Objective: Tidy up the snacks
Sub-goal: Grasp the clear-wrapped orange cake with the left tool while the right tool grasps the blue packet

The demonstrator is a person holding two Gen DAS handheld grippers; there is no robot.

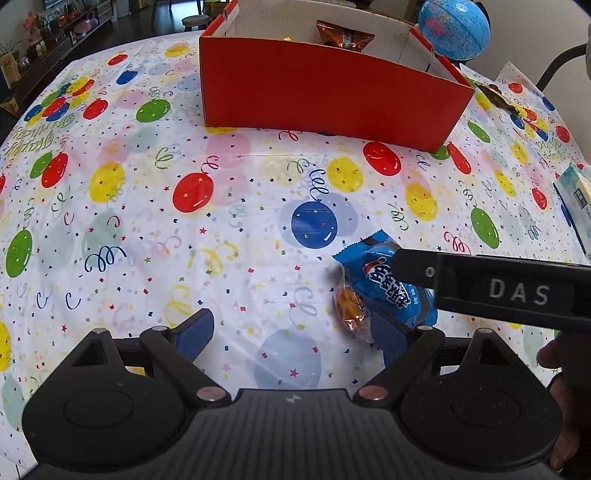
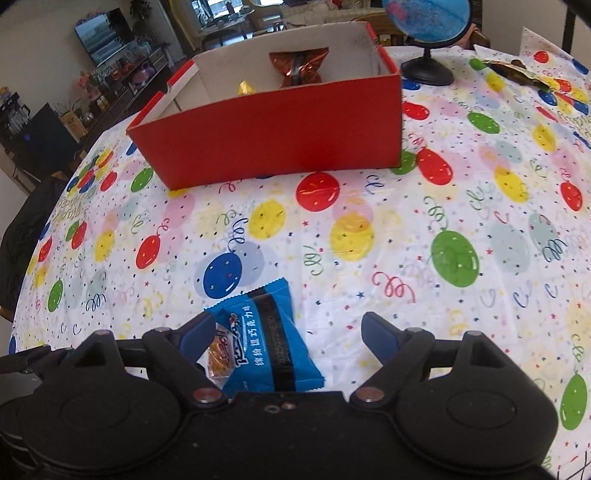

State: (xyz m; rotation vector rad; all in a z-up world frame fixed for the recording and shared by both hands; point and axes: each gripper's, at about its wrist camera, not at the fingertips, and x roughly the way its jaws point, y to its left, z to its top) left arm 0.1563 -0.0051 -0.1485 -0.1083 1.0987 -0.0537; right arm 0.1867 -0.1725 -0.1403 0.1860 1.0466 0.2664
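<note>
A blue snack packet [image 2: 266, 339] lies flat on the balloon-print tablecloth, with a small orange candy packet [image 2: 218, 362] tucked at its left edge. My right gripper [image 2: 290, 334] is open around the blue packet; its left pad is at the packet's edge and its right pad stands well clear. My left gripper [image 1: 295, 336] is open over bare cloth, its right finger just beside the blue packet [image 1: 384, 280] and the orange packet [image 1: 349, 310]. The red box [image 1: 325, 99] stands behind, holding a shiny brown wrapped snack [image 2: 299, 68] and a yellow item [image 2: 246, 88].
A globe [image 2: 428, 22] on a black stand sits behind the box to the right. A dark brown packet [image 2: 517, 72] lies at the far right of the table. A pale blue pack [image 1: 576, 199] rests at the right edge. A hand [image 1: 561, 406] holds the right tool.
</note>
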